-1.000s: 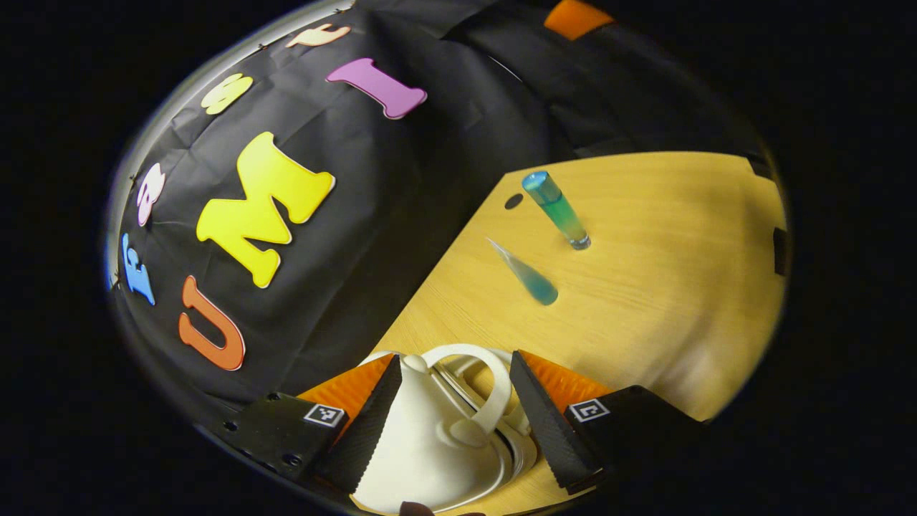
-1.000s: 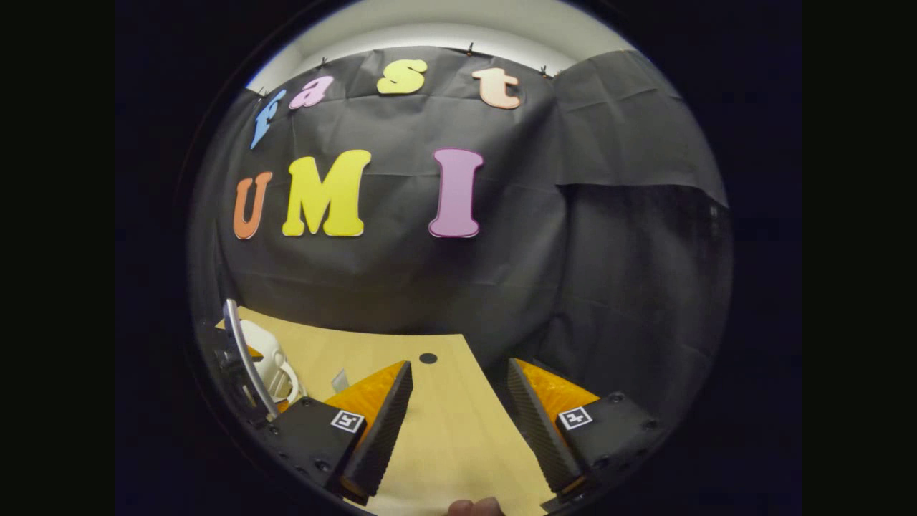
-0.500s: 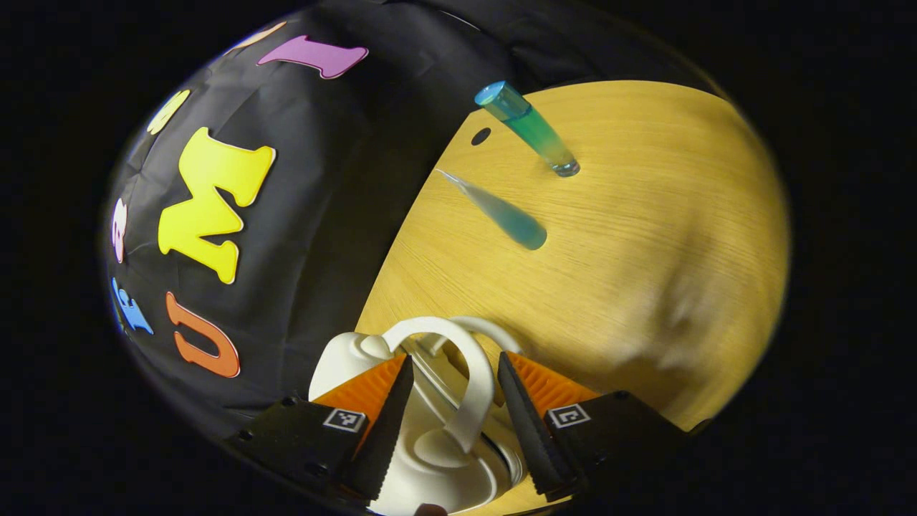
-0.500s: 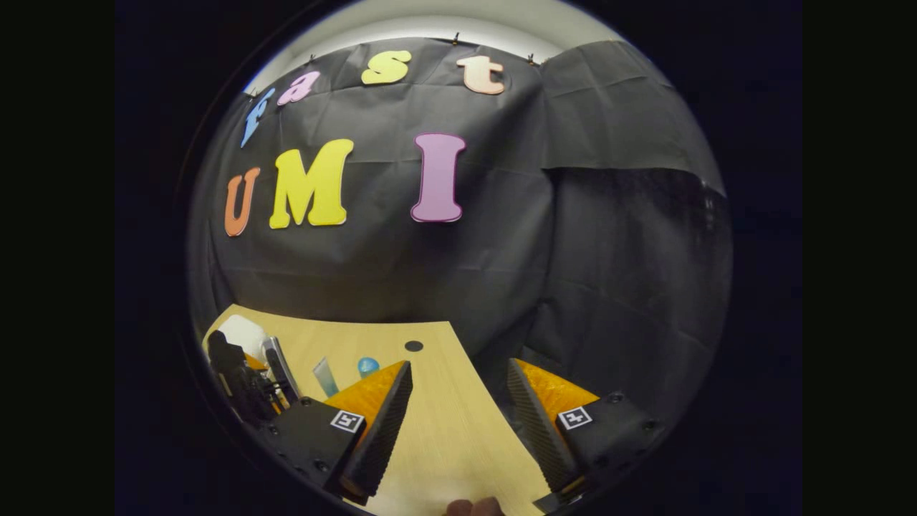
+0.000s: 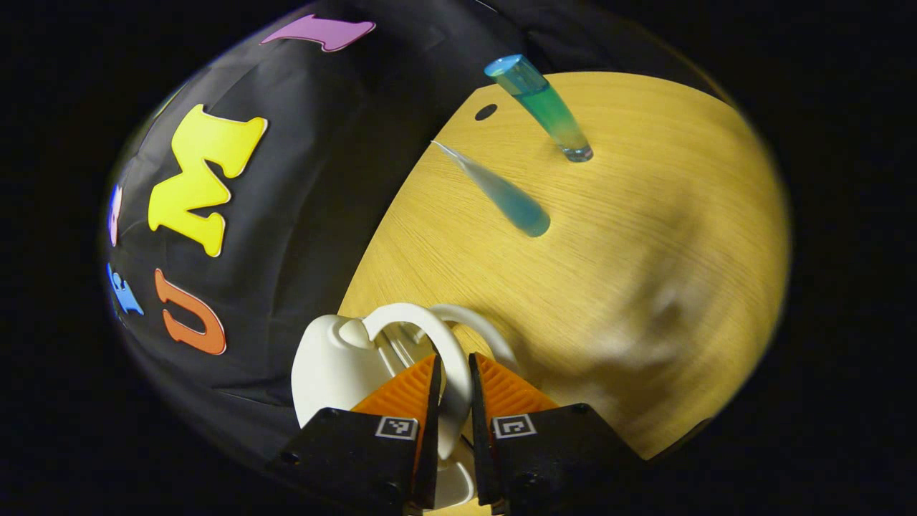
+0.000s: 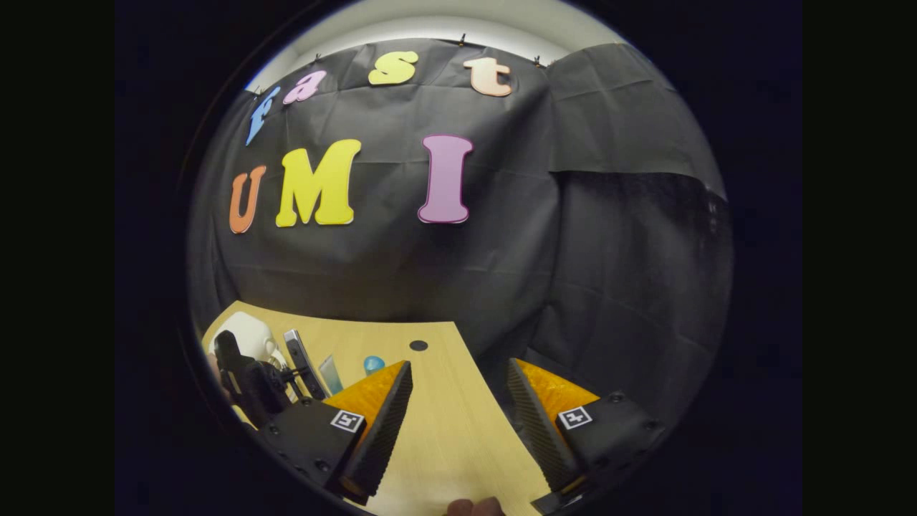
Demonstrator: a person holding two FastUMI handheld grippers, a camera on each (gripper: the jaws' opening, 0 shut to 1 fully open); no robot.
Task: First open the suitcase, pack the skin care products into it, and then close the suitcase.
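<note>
A small white suitcase (image 5: pixel 326 362) lies at the table's edge by the black cloth. My left gripper (image 5: pixel 453 362) is shut on its arched white handle (image 5: pixel 408 315), one finger on each side of the loop. Farther out on the wooden table (image 5: pixel 645 251) a tall blue-green bottle (image 5: pixel 544 107) stands upright, with a translucent blue tube (image 5: pixel 501 193) beside it. In the right gripper view the suitcase (image 6: pixel 247 333) sits far left with the other gripper (image 6: pixel 251 380) at it, beside the tube (image 6: pixel 331 373) and the bottle's cap (image 6: pixel 372 364). My right gripper (image 6: pixel 459 363) is open over the table, nothing between its fingers.
The table (image 6: pixel 451 430) ends at the black cloth wall behind and to the right. A small dark hole (image 5: pixel 486 112) marks the tabletop near the bottle. A fingertip of the holding hand (image 6: pixel 473 507) shows at the bottom of the right gripper view.
My left gripper has moved in over the suitcase and shut on the white handle. The right gripper has stayed open and hardly moved.
</note>
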